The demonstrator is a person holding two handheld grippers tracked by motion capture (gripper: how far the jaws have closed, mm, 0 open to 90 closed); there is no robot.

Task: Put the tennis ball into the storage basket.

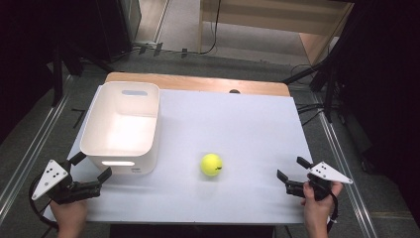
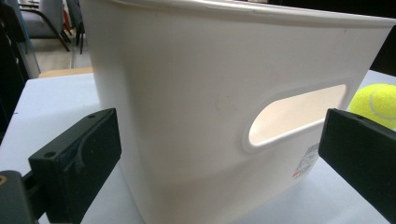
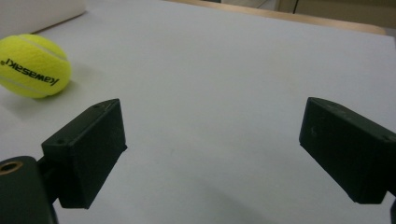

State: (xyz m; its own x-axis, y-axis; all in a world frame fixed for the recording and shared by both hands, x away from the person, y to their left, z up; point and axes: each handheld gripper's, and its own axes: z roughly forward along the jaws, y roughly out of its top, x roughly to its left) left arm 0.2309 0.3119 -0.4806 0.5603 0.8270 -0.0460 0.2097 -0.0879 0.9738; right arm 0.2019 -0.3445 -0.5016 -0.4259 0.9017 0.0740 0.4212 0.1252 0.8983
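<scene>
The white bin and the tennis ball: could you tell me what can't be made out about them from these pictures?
- White bin: the near part of its floor, high view, hidden by its own near wall.
- Label on the bin: left gripper view, print too small, partly behind the left gripper.
- Tennis ball: left gripper view, lower part behind that gripper, cut by the right edge.

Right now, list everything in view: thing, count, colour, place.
bin: one, white, empty, left part of the table, handle slots in its near and far walls
tennis ball: one, yellow-green, on the table right of the bin, apart from it
table: one, white top, wooden strip along the far edge
cables: several, black, on the floor beyond the table
left claw: one, black, open, at the bin's near left corner
right claw: one, black, open, near right of the table, holding nothing
hands: two, bottom edge
</scene>
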